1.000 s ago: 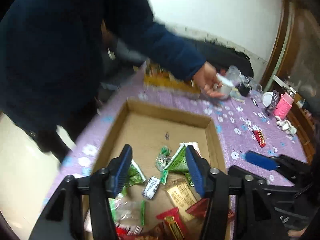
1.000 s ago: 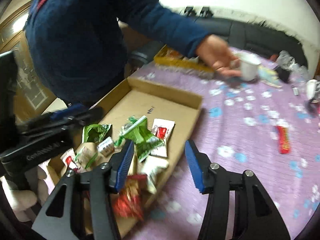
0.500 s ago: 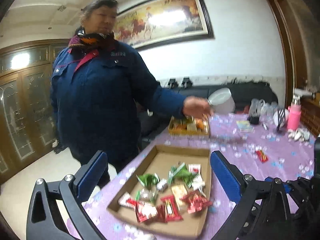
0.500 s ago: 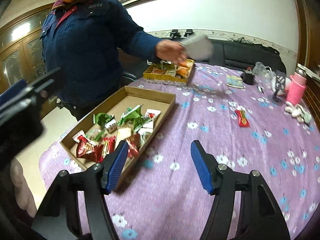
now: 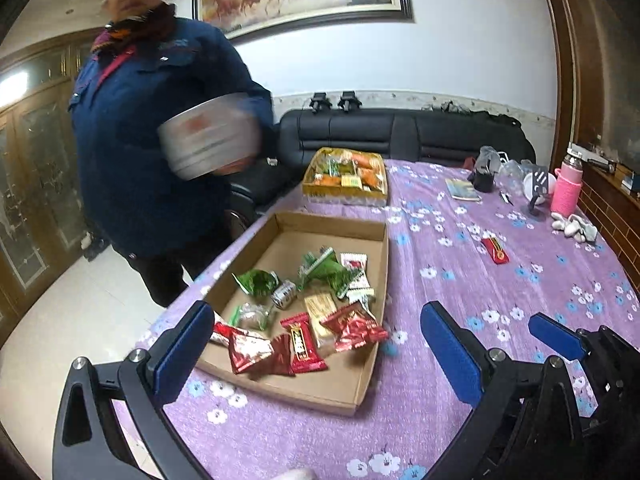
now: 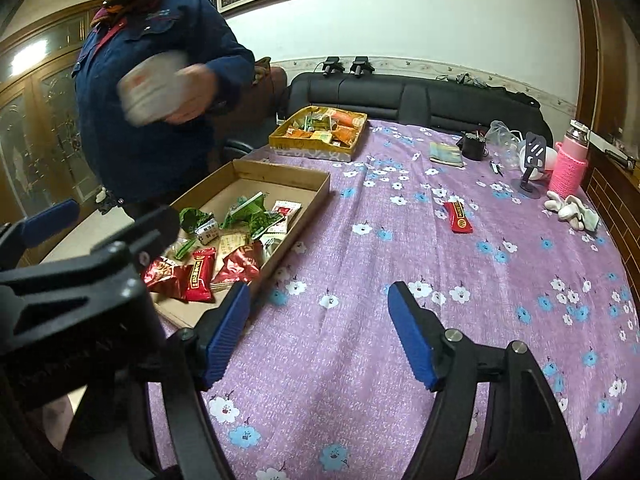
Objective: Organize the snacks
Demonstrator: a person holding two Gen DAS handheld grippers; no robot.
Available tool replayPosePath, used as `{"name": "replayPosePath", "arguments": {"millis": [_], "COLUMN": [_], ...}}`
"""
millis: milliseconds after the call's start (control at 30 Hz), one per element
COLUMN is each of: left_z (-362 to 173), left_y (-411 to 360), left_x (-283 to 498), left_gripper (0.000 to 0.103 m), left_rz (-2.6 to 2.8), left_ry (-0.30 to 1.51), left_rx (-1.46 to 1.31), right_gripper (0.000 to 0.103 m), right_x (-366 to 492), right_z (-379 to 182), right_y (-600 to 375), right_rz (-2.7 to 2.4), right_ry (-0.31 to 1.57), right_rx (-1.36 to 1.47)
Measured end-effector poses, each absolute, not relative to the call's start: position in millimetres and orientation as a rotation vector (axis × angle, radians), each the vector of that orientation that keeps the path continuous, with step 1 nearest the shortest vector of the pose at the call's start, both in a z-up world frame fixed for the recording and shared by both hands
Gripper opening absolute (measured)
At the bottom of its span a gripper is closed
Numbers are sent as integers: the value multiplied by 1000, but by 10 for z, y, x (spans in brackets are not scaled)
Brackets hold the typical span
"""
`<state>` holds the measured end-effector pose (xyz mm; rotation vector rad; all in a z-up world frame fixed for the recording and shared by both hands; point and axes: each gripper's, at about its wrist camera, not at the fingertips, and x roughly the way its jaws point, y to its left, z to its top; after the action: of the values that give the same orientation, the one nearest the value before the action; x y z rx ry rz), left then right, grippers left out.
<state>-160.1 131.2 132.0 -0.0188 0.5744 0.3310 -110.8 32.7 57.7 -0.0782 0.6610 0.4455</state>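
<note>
The desk [image 6: 400, 280] carries a box [image 5: 372, 364] of mixed snacks [image 5: 304, 312]; one red pack [image 6: 458, 217] lies well apart on the cloth. Both claws, left [image 5: 316, 344] and right [image 6: 320, 332], hang spread and empty. Best to drop straight onto one packet, probably a loose top one, and pinch it mid-body.

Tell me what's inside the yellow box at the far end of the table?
The yellow box holds packed snacks, mostly orange packets with a few green ones. Whatever lies under that top layer is covered.
</note>
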Motion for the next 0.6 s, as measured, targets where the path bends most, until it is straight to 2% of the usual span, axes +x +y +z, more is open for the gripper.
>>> {"name": "replayPosePath", "arguments": {"millis": [600], "left_z": [1086], "left_y": [1518], "left_x": [-1500], "left_gripper": [103], "left_rz": [324], "left_ry": [660], "left_rx": [-68], "right_gripper": [73], "right_x": [-1053], "right_z": [405], "right_y": [525], "right_rz": [437], "right_ry": [713], "right_rx": [-129]}}
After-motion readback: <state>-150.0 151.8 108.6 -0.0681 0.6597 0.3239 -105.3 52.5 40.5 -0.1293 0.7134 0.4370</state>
